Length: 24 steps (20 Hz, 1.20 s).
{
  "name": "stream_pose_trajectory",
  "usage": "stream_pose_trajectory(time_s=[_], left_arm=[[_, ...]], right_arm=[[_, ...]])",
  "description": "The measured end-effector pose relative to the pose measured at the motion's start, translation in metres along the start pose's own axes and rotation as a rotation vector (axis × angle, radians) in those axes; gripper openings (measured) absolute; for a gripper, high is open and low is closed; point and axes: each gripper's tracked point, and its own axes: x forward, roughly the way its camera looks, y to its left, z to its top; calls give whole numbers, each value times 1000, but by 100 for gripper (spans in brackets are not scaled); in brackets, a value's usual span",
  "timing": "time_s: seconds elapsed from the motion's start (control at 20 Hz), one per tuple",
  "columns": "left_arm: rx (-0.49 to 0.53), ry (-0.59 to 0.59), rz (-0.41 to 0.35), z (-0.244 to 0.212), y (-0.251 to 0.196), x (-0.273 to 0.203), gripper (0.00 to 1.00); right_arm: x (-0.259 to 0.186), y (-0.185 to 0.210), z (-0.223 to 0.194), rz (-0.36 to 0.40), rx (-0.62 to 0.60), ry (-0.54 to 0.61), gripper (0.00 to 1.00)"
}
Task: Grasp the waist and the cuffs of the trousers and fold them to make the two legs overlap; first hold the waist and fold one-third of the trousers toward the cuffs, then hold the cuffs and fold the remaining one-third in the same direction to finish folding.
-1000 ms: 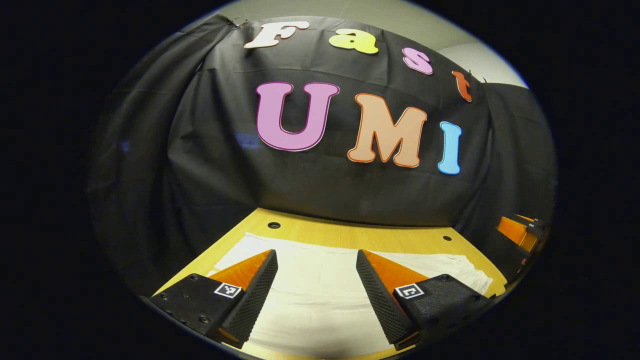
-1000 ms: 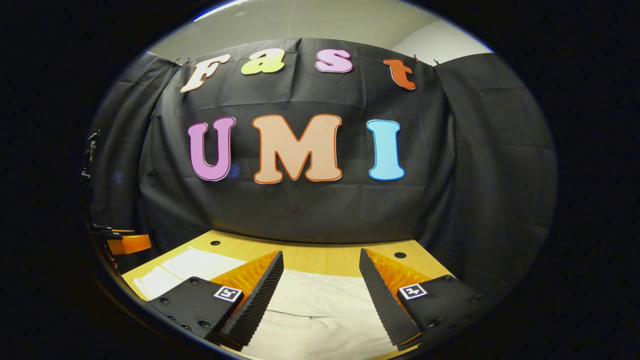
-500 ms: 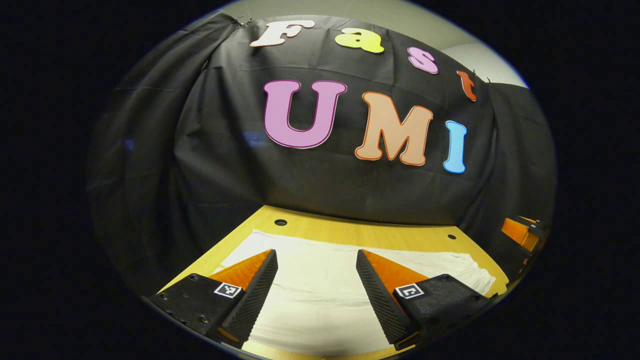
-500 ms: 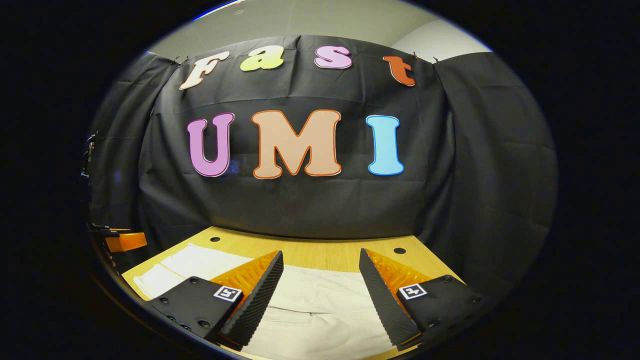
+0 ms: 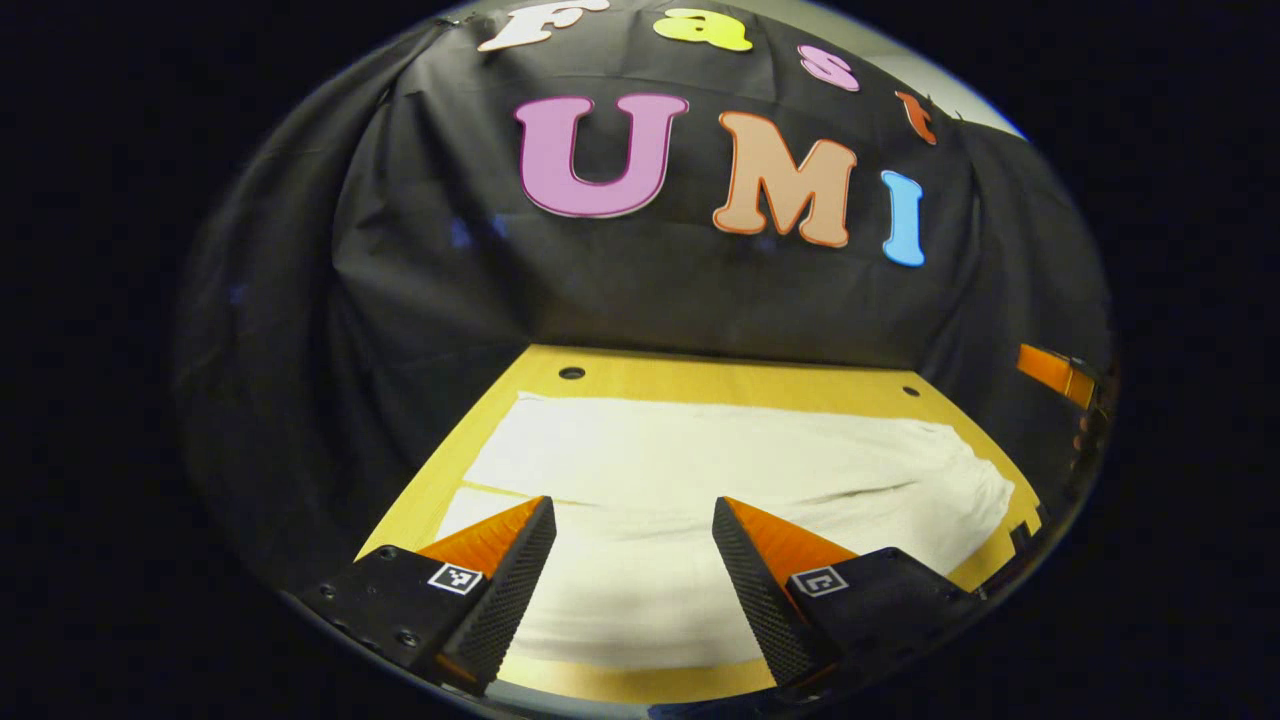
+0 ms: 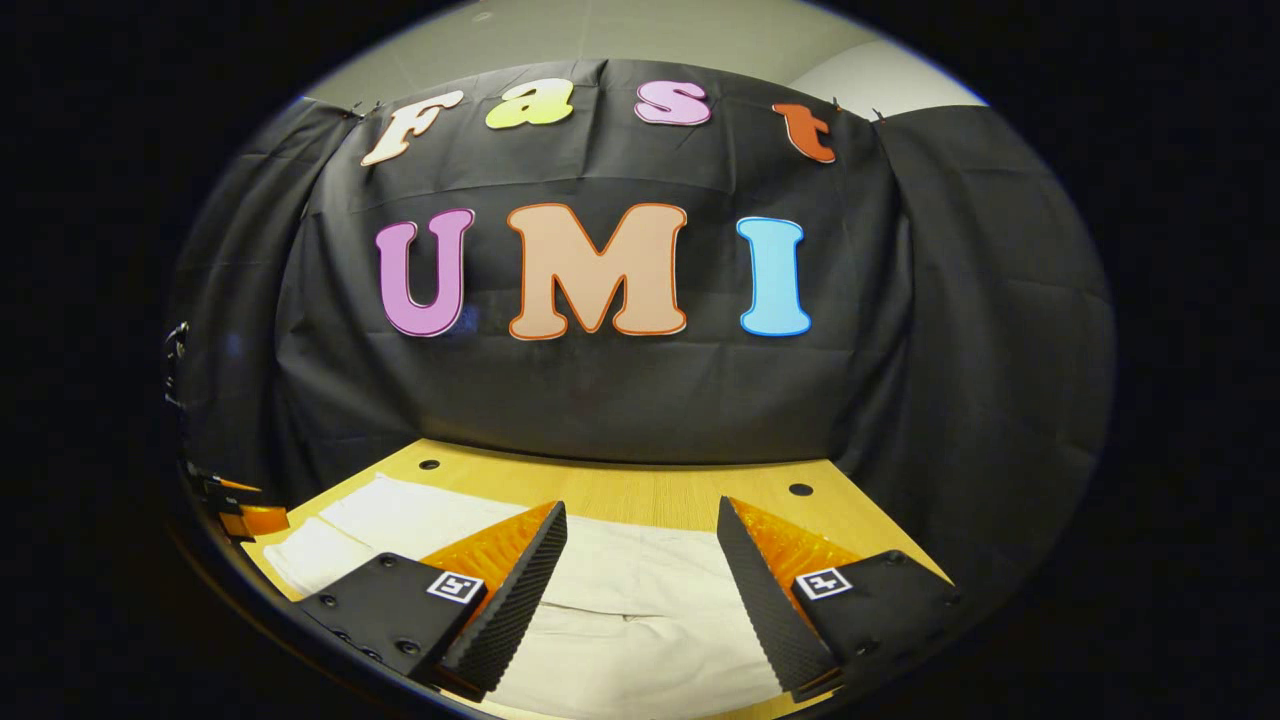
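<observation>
Hovering wide open, empty, left gripper [image 5: 633, 520] and right gripper [image 6: 640, 525] above trousers [image 5: 700, 480] lying crosswise on table [image 5: 720, 380], just ahead.

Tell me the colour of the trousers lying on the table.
The trousers are plain white, with no pattern, spread on the yellow wooden table. They show best in the left gripper view.
</observation>
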Motion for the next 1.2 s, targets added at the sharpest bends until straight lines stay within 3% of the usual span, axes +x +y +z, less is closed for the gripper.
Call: stream_pose_trajectory(time_s=[0.25,0.75,0.95,1.2], left_arm=[[243,213,-117,-53,42,-14,95],[708,631,-478,-144,80,-50,94],[840,733,-549,-158,91,-62,89],[945,813,-609,-171,100,-63,93]], right_arm=[[-3,-9,-9,-41,-3,19,97],[-20,-29,-48,-158,78,119,97],[-32,-39,-58,-210,73,144,97],[-42,-55,-62,-268,61,169,97]])
